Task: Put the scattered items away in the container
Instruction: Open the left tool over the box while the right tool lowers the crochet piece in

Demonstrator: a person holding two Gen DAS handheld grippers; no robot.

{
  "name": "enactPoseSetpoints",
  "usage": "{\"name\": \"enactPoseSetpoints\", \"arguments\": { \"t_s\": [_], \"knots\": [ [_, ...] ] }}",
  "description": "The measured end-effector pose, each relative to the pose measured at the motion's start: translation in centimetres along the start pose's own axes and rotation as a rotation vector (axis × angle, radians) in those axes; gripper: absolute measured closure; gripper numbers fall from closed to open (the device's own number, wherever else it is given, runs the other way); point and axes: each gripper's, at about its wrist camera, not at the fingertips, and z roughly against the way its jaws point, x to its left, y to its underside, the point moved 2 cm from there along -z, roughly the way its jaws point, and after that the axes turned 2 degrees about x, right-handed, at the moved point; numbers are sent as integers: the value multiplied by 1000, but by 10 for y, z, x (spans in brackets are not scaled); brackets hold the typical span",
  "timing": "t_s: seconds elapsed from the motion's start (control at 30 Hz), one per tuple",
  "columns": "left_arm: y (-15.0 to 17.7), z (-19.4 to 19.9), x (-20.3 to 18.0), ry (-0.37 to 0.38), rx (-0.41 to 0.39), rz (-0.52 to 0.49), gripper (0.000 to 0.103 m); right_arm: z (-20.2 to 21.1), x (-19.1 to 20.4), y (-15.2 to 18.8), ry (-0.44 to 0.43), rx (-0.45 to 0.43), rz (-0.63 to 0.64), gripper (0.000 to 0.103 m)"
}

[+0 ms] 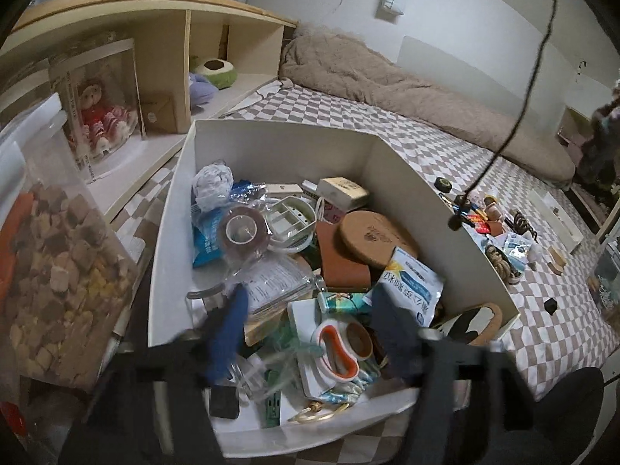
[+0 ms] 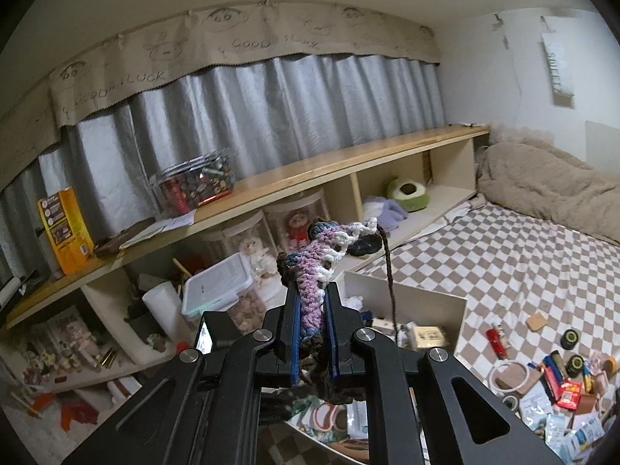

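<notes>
Box: directly under left tool, parted and empty above its clutter.
Crochet piece: clenched upright in right tool, yarn tail dangling clear for carrying boxward.

Colours only, landmark = container: cream-white walls, plain. Bed sheet under and around it: beige/white checker. Blanket beyond it: plain tan. Inside the container: tape roll brown with a clear core; round lid cork-tan with a dark stamped mark; pouch white/blue with a yellow star; wallet rust-brown; small cup white with an orange rim. Crochet piece above the container: lilac, white edging, dark blue and brown patches, brown yarn tail. Right gripper: black, blue jaw pads. Shelf behind the container: pale wood. Curtain: silver-grey, beige valance with drawn faces.
</notes>
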Motion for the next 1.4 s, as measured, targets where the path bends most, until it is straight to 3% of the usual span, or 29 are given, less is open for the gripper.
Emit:
{"name": "enactPoseSetpoints", "arguments": {
  "t_s": [0.33,0.47,0.9,1.27,1.4],
  "knots": [
    [-4,43,6,9,-110,41,34,-30,5,15,-59,62,-32,91],
    [-3,68,8,12,-169,48,22,-46,3,27,-80,98,-56,91],
    [6,153,15,9,-382,97,15,-118,14,74,-160,252,-82,91],
    [15,144,20,21,-355,153,11,-169,21,103,-181,353,-84,91],
    [17,140,23,20,-343,162,11,-184,27,119,-205,451,-23,91]
  ]
}}
